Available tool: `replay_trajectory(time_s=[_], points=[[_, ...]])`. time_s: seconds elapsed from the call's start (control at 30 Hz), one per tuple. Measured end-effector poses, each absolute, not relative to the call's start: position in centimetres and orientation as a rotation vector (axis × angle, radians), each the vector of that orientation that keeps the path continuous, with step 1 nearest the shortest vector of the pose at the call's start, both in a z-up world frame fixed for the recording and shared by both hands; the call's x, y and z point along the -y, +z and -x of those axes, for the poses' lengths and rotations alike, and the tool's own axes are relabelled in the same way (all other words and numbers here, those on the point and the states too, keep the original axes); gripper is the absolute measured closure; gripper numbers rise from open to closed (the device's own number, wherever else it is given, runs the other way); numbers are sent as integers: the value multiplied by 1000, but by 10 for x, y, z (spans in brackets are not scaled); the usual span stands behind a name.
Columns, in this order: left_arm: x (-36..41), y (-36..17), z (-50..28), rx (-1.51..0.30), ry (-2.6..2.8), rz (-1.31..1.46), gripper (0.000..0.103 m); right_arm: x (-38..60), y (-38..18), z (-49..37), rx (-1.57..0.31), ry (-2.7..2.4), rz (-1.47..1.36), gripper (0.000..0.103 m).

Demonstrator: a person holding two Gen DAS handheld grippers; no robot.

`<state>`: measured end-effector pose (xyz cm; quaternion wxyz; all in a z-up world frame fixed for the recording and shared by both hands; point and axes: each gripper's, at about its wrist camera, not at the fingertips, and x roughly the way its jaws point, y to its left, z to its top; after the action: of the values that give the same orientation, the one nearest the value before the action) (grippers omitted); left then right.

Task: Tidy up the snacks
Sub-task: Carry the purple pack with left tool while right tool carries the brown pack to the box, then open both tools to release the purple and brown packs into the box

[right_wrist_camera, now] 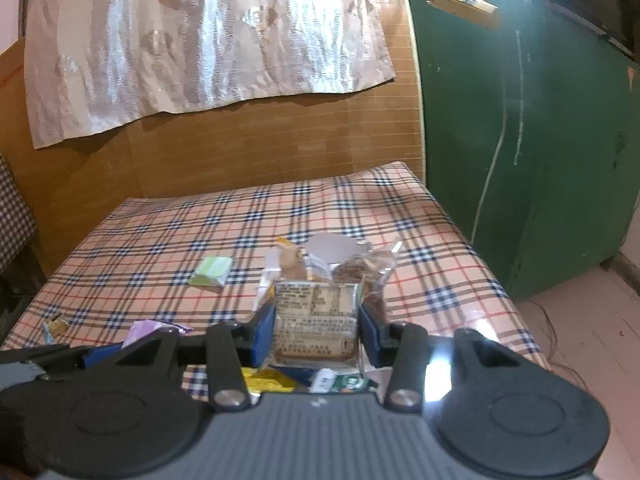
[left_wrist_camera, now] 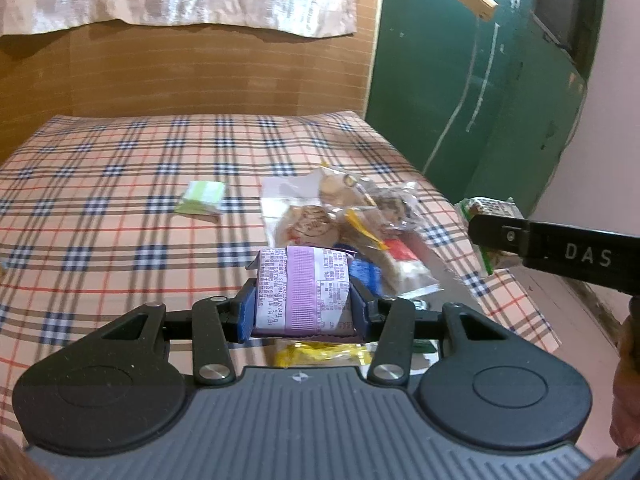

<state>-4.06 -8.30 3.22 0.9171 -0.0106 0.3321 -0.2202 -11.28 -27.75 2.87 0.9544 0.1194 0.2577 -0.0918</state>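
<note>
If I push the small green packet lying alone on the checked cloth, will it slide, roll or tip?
The green packet looks flat and thin, so it would probably slide, not roll or tip. It seems light for its size. The checked cloth may drag on it, and its wrapper might crumple a little.

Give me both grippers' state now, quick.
Left gripper: closed on the purple snack packet.
Right gripper: closed on the beige snack packet.

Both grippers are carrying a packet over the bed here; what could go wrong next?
1. The purple packet sits in the left gripper by its sides only, so it may slip out.
2. The right gripper, holding a green packet, is close by; they might collide.
3. Either could knock the snack pile near the bed edge.
</note>
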Motion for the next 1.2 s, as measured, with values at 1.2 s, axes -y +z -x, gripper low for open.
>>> replay_trajectory(time_s=[1.2], points=[[127,6,45,-739,-579,-25,24,306,-8,112,-610,-238,-276,52]])
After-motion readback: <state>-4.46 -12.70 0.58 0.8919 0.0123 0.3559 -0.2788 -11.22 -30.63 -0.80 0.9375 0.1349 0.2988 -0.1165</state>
